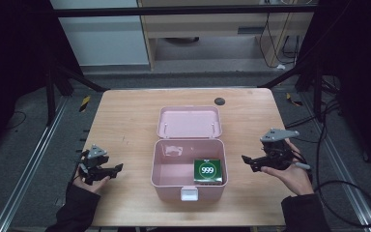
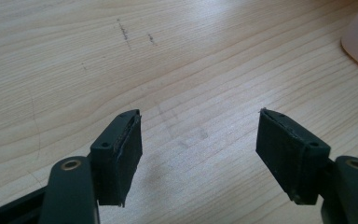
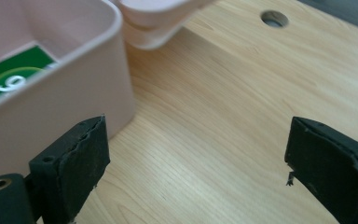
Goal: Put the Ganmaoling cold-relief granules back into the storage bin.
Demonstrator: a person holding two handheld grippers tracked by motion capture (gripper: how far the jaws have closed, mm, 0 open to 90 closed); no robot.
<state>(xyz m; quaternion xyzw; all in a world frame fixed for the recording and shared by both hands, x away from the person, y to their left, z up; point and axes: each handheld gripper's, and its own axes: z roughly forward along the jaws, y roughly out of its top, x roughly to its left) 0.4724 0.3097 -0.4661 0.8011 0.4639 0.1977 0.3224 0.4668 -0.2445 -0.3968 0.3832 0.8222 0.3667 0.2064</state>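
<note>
An open pale pink plastic box (image 1: pixel 188 166) with a hinged lid (image 1: pixel 189 122) is sitting at the middle of the light wooden surface (image 1: pixel 125 116), its lid lying back flat on the far side of the box. A green carton printed with a white "999" (image 1: pixel 208 171) is lying inside the box, in its near right corner. A white latch (image 1: pixel 189 193) is sticking out at the middle of the box's near wall.

The left tool (image 1: pixel 117 168) is hovering to the left of the box, well apart from it, its jaws standing wide apart over bare wood. The right tool (image 1: pixel 246 160) is pointing at the box's right wall from just beside it, jaws likewise spread and gripping nothing. It seems to be held slightly above the surface. A small dark round hole (image 1: pixel 219 101) is showing beyond the box, near the far edge.
</note>
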